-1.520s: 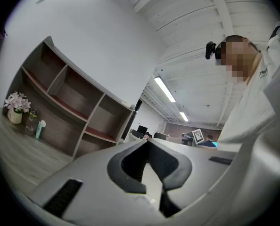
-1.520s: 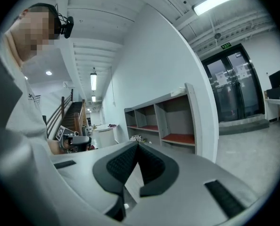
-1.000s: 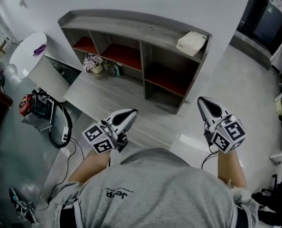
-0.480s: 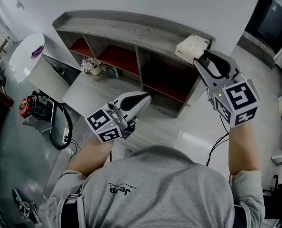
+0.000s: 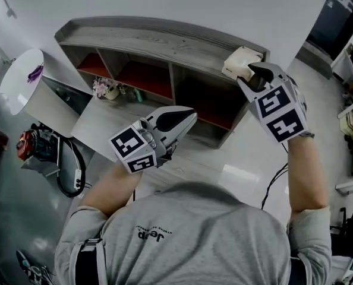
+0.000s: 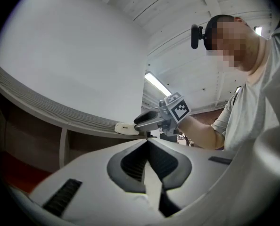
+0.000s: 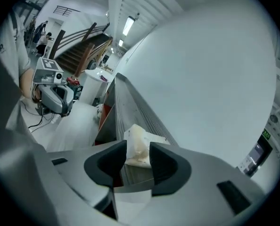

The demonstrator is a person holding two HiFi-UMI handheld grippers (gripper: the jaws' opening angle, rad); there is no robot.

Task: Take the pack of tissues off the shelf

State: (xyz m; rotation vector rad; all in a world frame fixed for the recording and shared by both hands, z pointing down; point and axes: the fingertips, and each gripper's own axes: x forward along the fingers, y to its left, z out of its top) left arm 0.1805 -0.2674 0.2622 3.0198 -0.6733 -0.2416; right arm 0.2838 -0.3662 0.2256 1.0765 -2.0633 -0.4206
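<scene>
The pack of tissues [image 5: 242,59] is a pale cream, soft-wrapped block, a little crumpled. It lies on the top board of the grey wooden shelf [image 5: 153,37], at its right end. The right gripper [image 5: 253,76] is up at the pack. Its fingers have just been opening and stand wide, with the pack's near end in the gap and neither pad pressing it. The left gripper [image 5: 190,116], nearer and to the left, has its fingers closed together on nothing.

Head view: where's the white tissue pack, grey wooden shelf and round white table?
White tissue pack [image 5: 236,61], head view, top face.
Grey wooden shelf [image 5: 141,37], head view, top board.
Round white table [image 5: 16,85], head view, tabletop.
</scene>
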